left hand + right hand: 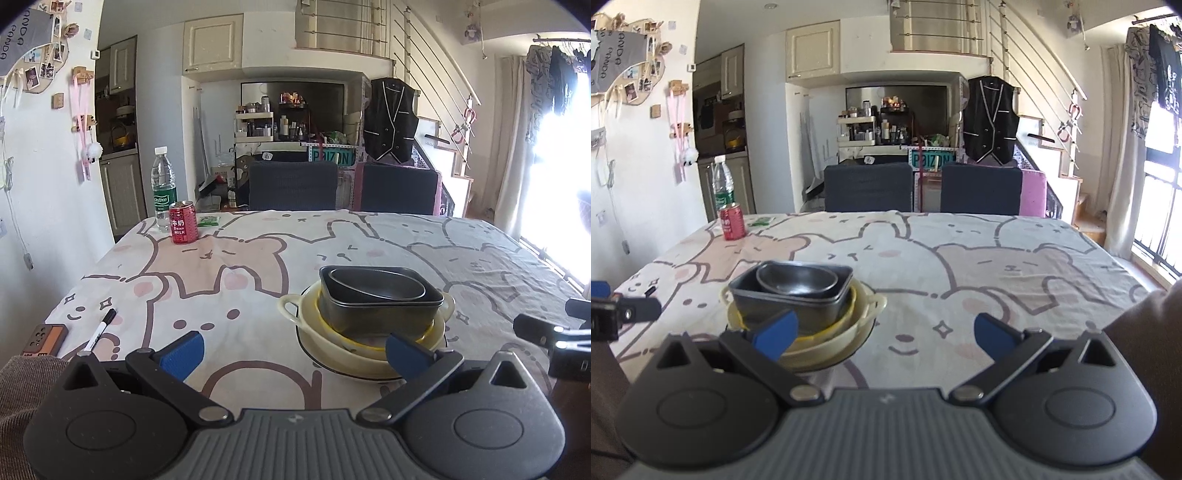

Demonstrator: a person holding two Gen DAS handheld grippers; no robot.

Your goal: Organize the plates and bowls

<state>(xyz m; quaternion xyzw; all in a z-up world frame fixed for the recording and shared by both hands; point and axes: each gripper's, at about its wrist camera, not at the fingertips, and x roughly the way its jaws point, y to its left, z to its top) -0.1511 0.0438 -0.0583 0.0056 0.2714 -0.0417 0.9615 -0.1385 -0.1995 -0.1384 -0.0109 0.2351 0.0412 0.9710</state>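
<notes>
Stack of dishes [373, 317] on counter [258, 258]: dark oval pan [376, 290] inside dark rectangular pan [369, 314], nested in cream bowls on plate. We see left hand-held gripper [293, 352] level, just left of stack, fingers spread wide, empty. Right hand-held gripper [884, 334] level, just right of stack, likewise spread, empty. Red can [183, 222] far beyond stack.

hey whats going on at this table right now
A person holds a gripper in each hand over a table with a cartoon tablecloth. Both the left gripper and right gripper are open and empty. Between them sits one stack: a small dark oval pan inside a dark rectangular pan, nested in cream bowls.
</notes>
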